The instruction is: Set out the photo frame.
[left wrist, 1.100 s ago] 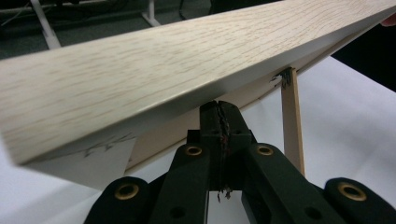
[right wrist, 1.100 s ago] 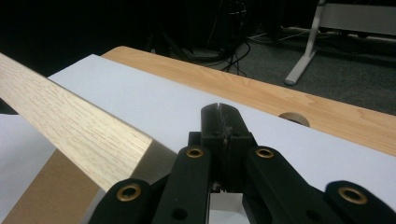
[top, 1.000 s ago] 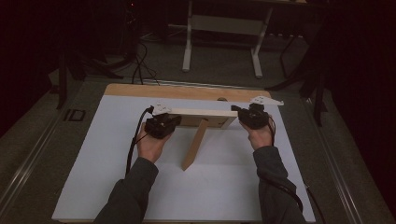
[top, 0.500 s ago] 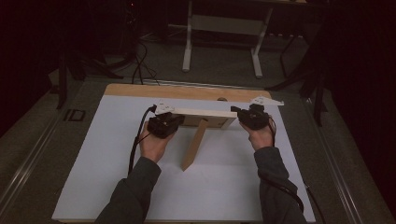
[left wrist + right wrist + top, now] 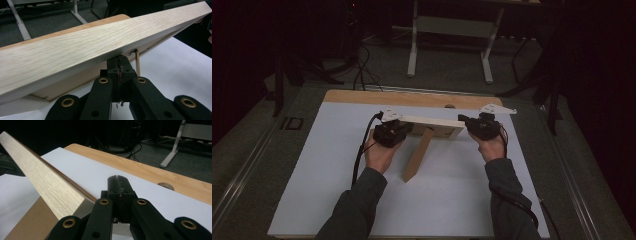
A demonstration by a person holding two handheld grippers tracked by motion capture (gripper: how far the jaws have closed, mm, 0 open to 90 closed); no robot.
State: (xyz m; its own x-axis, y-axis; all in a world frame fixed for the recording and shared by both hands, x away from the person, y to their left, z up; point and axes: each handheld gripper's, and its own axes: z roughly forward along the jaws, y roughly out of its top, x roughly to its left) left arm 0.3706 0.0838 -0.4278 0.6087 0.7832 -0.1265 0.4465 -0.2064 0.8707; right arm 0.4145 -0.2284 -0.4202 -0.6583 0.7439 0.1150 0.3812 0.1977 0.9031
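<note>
Change: nothing has shifted in the last second, so I'm in a steady hold, not a move.
Left hand-held gripper (image 5: pixel 404 129): jaws fully closed, tips under the board's left end.
Right hand-held gripper (image 5: pixel 463 123): jaws fully closed, at its right end; grip unclear.
Pale wooden T-shaped board assembly (image 5: pixel 432 123): mid-bench, crossbar from 9 to 3 o'clock, stem toward 6.
Bench (image 5: pixel 337 165): white sheet over wood.
Room: dark; metal stand (image 5: pixel 449 25) at 12.

Pale wooden T-shaped board assembly (image 5: pixel 428 131), tilted
</note>
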